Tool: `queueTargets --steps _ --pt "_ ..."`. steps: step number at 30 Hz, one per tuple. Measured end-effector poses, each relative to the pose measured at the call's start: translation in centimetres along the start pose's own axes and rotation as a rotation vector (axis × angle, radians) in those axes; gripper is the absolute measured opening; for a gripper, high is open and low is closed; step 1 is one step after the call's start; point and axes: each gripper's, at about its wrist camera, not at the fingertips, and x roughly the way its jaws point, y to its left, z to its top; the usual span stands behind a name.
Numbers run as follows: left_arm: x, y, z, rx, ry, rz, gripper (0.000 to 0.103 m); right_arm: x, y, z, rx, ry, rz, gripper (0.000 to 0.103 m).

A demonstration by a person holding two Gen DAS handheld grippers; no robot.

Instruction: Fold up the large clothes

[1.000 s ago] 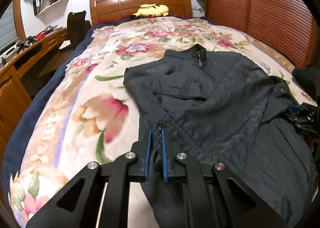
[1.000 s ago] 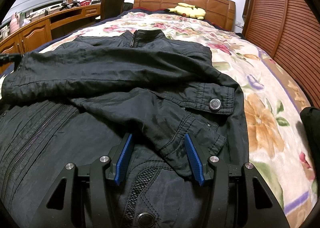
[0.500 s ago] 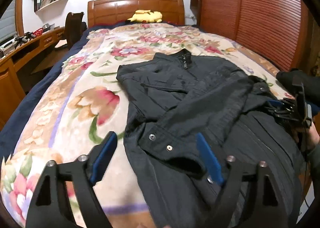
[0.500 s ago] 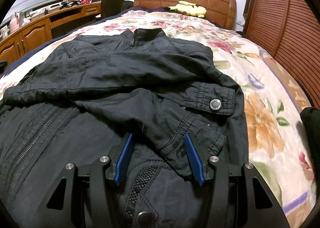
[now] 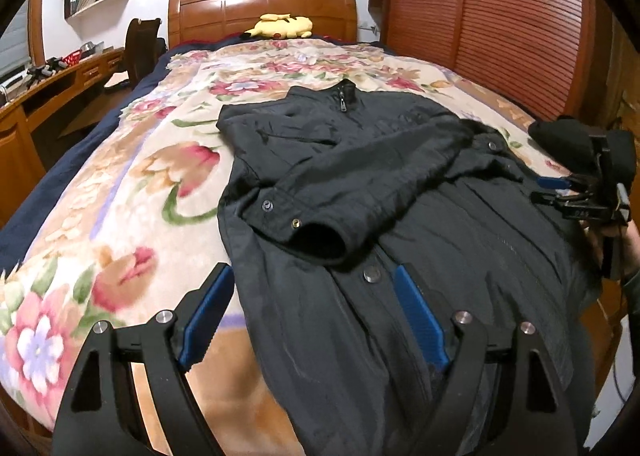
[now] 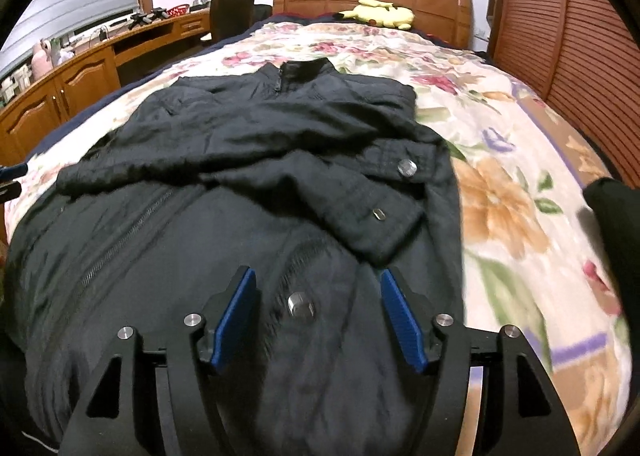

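Note:
A black jacket [image 5: 400, 183] lies face up on the floral blanket [image 5: 120, 191], collar toward the headboard. Both sleeves are folded across its chest; the left cuff [image 5: 304, 228] and right cuff [image 6: 380, 211] rest on the front. My left gripper [image 5: 314, 276] stands open wide over the jacket's lower left edge, pressing on nothing. My right gripper [image 6: 318, 276] hovers over the lower front near a snap button [image 6: 301, 303]; its jaws are opening and its pads touch no fabric. The right gripper [image 5: 580, 191] also shows at the jacket's right side in the left wrist view, held by a hand [image 5: 628, 240].
A yellow plush toy [image 5: 280, 25] lies by the wooden headboard [image 5: 260, 7]. A wooden desk [image 6: 100, 59] and a chair [image 6: 232, 11] run along the left of the bed. Slatted wooden doors [image 5: 500, 35] stand on the right. A dark object [image 6: 616, 223] sits at the bed's right edge.
My left gripper let go of the left cuff, opened wide and drew back toward the hem. My right gripper pulled back from the right cuff and its jaws widened. Both sleeves now lie loose.

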Motion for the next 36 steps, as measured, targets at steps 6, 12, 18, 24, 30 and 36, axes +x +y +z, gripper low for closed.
queueTargets --steps 6,12,18,24,30,36 --pt "-0.7 -0.4 -1.8 0.000 0.022 0.000 0.083 -2.8 -1.2 -2.4 0.012 -0.002 -0.061 0.067" --pt "-1.4 -0.5 -3.3 0.002 0.043 0.024 0.083 -5.1 -1.7 -4.3 0.027 0.005 -0.081 0.067" --pt "-2.3 -0.5 -4.6 0.002 0.054 0.020 0.083 -7.5 -1.5 -5.8 0.032 0.009 -0.082 0.067" --pt "-2.3 -0.8 -5.5 0.008 0.068 0.004 0.083 -8.0 -2.1 -6.9 0.040 0.019 -0.074 0.067" --pt "-1.9 -1.4 -6.5 0.008 0.088 -0.031 0.078 -8.2 -2.3 -7.9 0.066 0.030 -0.041 0.067" --pt "-0.8 -1.0 -6.9 0.005 0.118 -0.023 0.062 -7.9 -1.4 -8.3 0.044 0.042 0.008 0.064"
